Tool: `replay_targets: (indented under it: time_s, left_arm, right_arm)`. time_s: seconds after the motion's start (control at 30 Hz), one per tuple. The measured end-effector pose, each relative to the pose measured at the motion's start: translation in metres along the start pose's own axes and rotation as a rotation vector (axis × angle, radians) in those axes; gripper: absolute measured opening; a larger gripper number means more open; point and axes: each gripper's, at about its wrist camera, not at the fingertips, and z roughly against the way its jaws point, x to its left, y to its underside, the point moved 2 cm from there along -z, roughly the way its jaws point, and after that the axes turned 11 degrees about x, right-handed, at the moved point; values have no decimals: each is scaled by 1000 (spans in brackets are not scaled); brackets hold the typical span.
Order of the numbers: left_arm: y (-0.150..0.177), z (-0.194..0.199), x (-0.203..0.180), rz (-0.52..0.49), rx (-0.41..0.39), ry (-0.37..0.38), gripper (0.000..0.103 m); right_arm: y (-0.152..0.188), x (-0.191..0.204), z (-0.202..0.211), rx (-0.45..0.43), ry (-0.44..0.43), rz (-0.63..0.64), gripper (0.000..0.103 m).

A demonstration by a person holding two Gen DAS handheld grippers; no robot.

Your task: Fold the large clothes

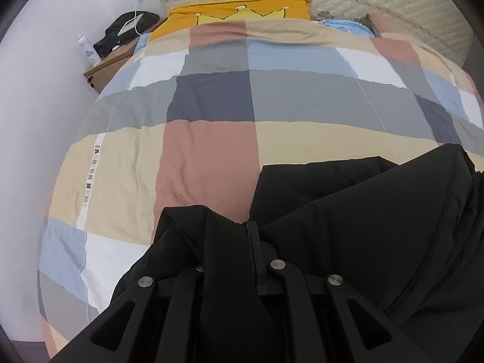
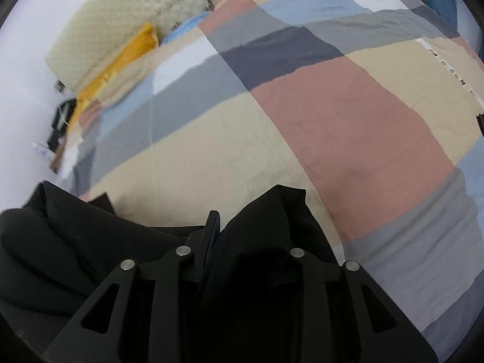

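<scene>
Each tool, left (image 1: 239,242) and right (image 2: 242,233), clamps the black garment (image 1: 348,211) above a patchwork-quilted bed (image 1: 211,157) by a white wall (image 1: 45,45).

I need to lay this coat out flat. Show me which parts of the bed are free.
The checked quilt lies bare from the black garment up to the yellow pillow. In the right wrist view the pink and beige squares ahead are bare too. It is crowded only near the grippers and on the cluttered nightstand.
</scene>
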Motion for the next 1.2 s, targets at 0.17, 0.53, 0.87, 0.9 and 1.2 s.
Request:
replay_targets:
  time_s: [0.17, 0.53, 0.87, 0.9, 1.2]
  left_arm:
    - [13, 28, 35, 74, -13, 128, 12]
    - [84, 88, 80, 7, 62, 195, 24]
    - [137, 160, 129, 49, -107, 119, 70]
    - [142, 165, 129, 51, -137, 134, 70]
    - [179, 169, 46, -28, -311, 303, 70]
  right_arm:
    - [19, -7, 21, -39, -52, 40, 38]
    - [62, -30, 111, -149, -2, 58, 94]
    - [96, -23, 165, -214, -10, 84, 94]
    - [99, -22, 169, -222, -11, 87, 94]
    - [136, 39, 207, -339, -88, 283, 94]
